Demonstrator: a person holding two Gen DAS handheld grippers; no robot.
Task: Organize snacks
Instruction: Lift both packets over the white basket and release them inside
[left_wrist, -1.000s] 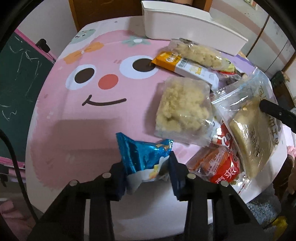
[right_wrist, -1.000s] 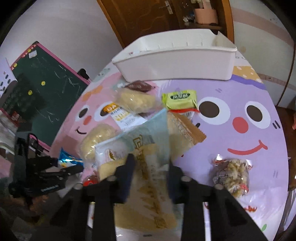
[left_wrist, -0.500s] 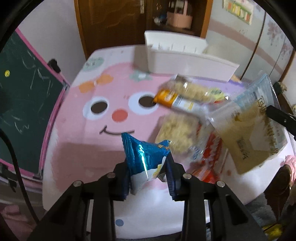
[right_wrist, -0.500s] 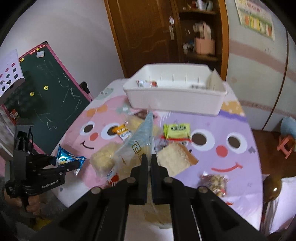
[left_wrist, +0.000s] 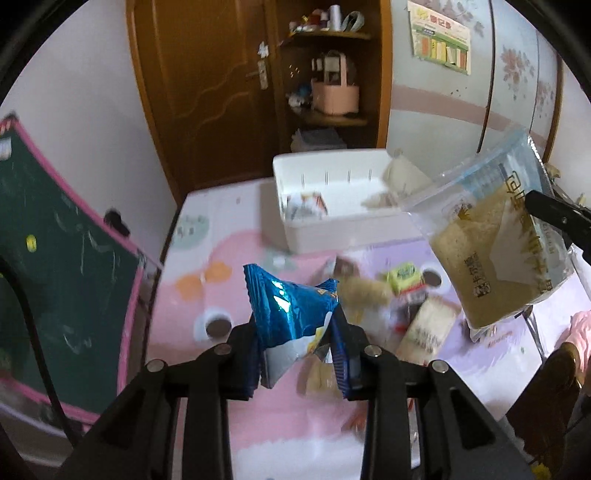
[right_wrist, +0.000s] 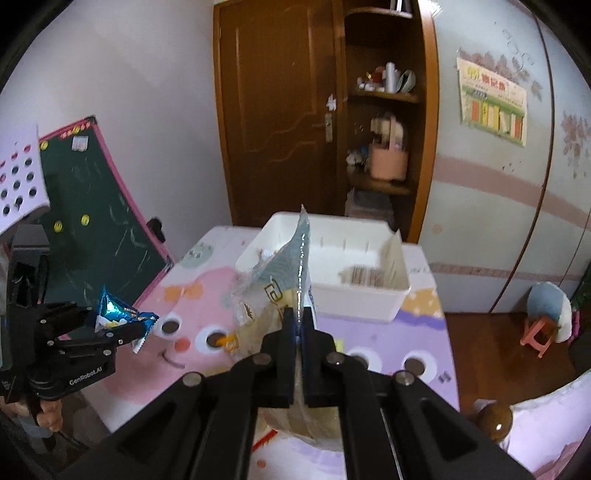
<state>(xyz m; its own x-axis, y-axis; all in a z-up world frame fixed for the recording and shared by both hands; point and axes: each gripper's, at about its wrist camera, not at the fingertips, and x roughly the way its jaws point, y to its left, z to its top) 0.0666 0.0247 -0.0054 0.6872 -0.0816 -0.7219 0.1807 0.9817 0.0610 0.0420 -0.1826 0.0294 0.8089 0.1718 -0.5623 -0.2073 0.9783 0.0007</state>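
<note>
Blue foil snack packet (left_wrist: 291, 325) fills the middle of the left wrist view, pinched between the jaws of the left gripper (left_wrist: 295, 363) and held up in the air above the pink-and-purple cartoon-face worktop (left_wrist: 192, 302). Beyond it stands a white rectangular plastic bin (left_wrist: 332, 229), with at least one small wrapper lying inside at its left end. Between bin and packet, loose snacks lie blurred on the worktop: a small yellow-green wrapped pack (left_wrist: 404, 275) and a pale rectangular bread pack (left_wrist: 428, 328), though the blur makes their labels unreadable. At the right edge a large clear bag of tan crumbly snack (left_wrist: 495, 254) hangs in the air, with a black finger of the other gripper across its upper right side

From the right wrist view, the right gripper (right_wrist: 298, 334) has its jaws pressed together on that clear bag (right_wrist: 284, 280), seen edge-on, its sealed top rising in front of the white bin (right_wrist: 354, 299). Off to the left, the left gripper (right_wrist: 107, 326) carries the blue packet (right_wrist: 122, 314) over the worktop's pink side (right_wrist: 207, 295), well apart from the bag. Behind the worktop are a brown wooden door (right_wrist: 280, 110) and a green chalkboard with a pink frame (right_wrist: 96, 206)
</note>
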